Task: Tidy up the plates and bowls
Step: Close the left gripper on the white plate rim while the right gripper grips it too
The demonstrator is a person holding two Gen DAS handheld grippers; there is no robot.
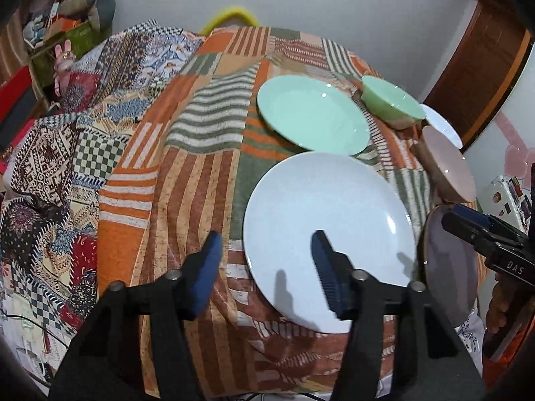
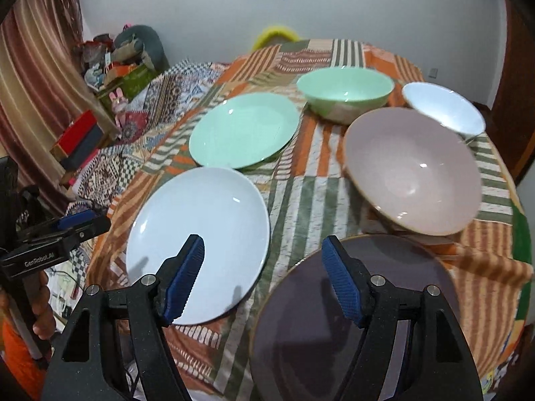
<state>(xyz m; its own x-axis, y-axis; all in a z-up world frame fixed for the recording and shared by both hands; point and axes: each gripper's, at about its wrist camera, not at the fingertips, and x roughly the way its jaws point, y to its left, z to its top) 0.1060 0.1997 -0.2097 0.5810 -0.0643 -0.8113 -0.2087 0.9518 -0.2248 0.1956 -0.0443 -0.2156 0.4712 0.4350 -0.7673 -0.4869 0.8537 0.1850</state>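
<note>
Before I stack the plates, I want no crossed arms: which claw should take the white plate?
Left. The left claw is open astride the white plate's near-left rim, while the right claw hangs over the dark plate beside it.

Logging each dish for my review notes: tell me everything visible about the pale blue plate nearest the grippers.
The pale blue plate is round, shallow and plain, glossy like glazed ceramic or melamine, and looks empty and clean. It lies flat, right side up, on the patchwork cloth, just nearer than the green plate and beside the dark plate; whether their rims touch is unclear. Finger shadows fall on it. One finger of each gripper hangs above its rim, without gripping it.
</note>
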